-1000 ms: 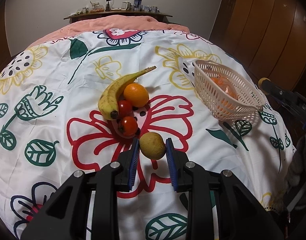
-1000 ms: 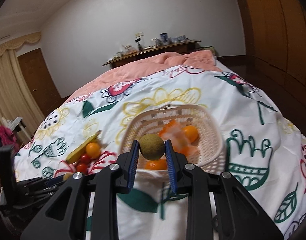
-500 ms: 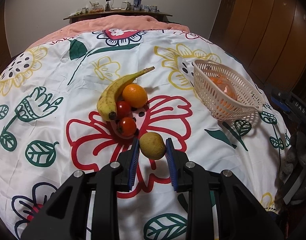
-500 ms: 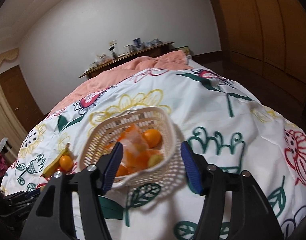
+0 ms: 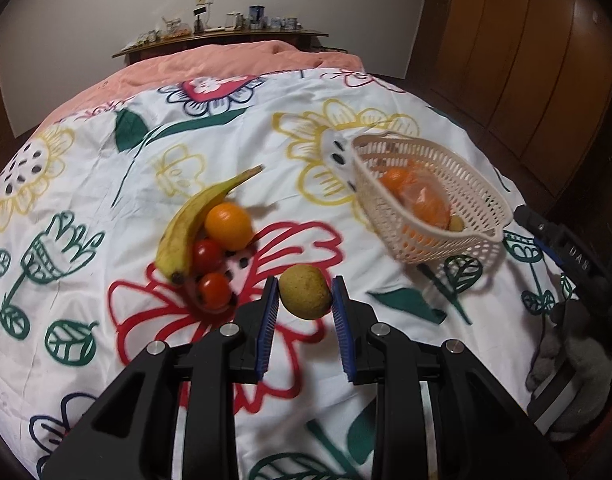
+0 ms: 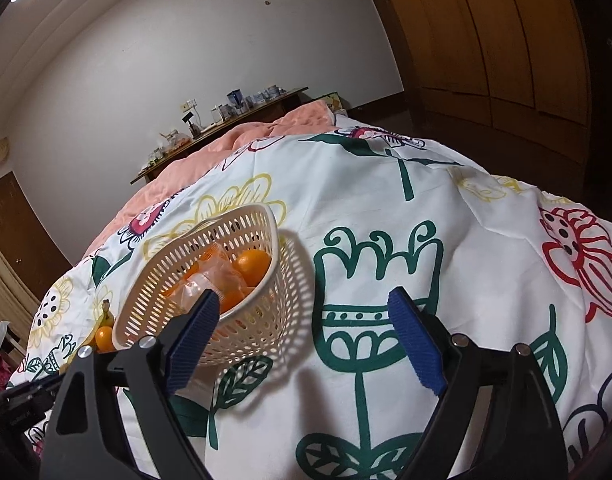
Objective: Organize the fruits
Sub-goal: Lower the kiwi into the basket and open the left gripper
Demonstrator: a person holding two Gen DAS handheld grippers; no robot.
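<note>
The left claw point(image 5: 304, 312) is gripping a yellow-green fruit point(image 5: 305, 297), round and dull-skinned, its two blue pads pressing against either side while it hangs over the flowered bedspread point(image 5: 106, 184). The right claw point(image 6: 304, 344) is gaping wide with nothing between its pads, hovering just to the right of the basket point(image 6: 242, 320) and pointing out across the bed.

Just left of the held fruit and a little farther off, a small heap is lying on the big red flower: a banana point(image 5: 194, 216), an orange point(image 5: 228, 226) touching it, and two tomatoes point(image 5: 207, 255) tucked underneath against the banana's near end. Well to the right, the white plastic basket is sitting tilted on the bedspread, already holding several oranges point(image 6: 253, 267), a crinkly clear bag of orange pieces, and a small yellowish fruit near its rim.

By my reckoning the job is roughly half done. The fruit in the left claw needs carrying over to the basket, and the banana, orange and both tomatoes are waiting after it.
</note>
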